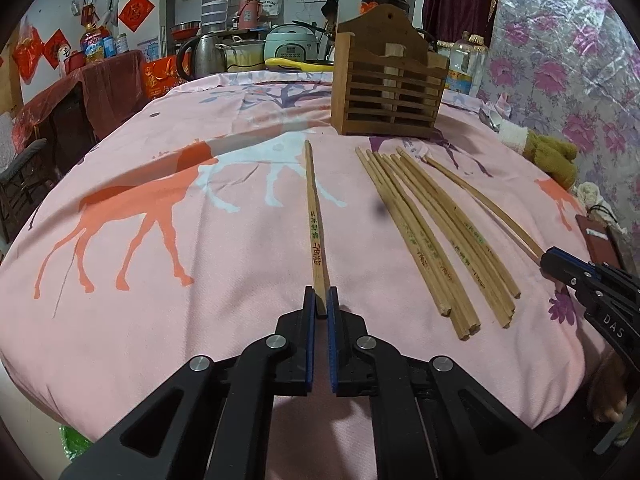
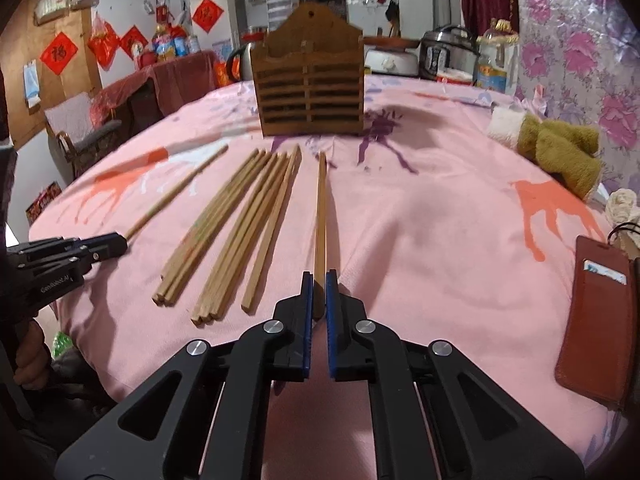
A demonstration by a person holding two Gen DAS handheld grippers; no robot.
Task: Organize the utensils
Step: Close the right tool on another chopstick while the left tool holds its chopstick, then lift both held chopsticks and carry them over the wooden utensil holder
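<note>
- Your left gripper [image 1: 320,302] has its blue pads pinched on the near end of a single chopstick [image 1: 313,224]. That stick lies on the pink cloth [image 1: 160,320] and points to 12 o'clock, toward the wooden holder [image 1: 386,84].
- Your right gripper [image 2: 319,294] is clamped the same way on another lone chopstick [image 2: 321,208], whose far tip also points at the holder, straight ahead at 12 o'clock in the right wrist view.
- The loose chopsticks [image 1: 432,236] lie side by side between your two held ones: at 2 o'clock from your left gripper, at 10 o'clock from your right.
- The holder stands upright on the far part of the cloth, beyond the tips of all the chopsticks and apart from them.
- A brown wallet [image 2: 596,320] lies at 3 o'clock of your right gripper, near the cloth's edge.
- A brown and white stuffed toy [image 2: 560,148] sits at 2 o'clock, by the flowered wall.
</note>
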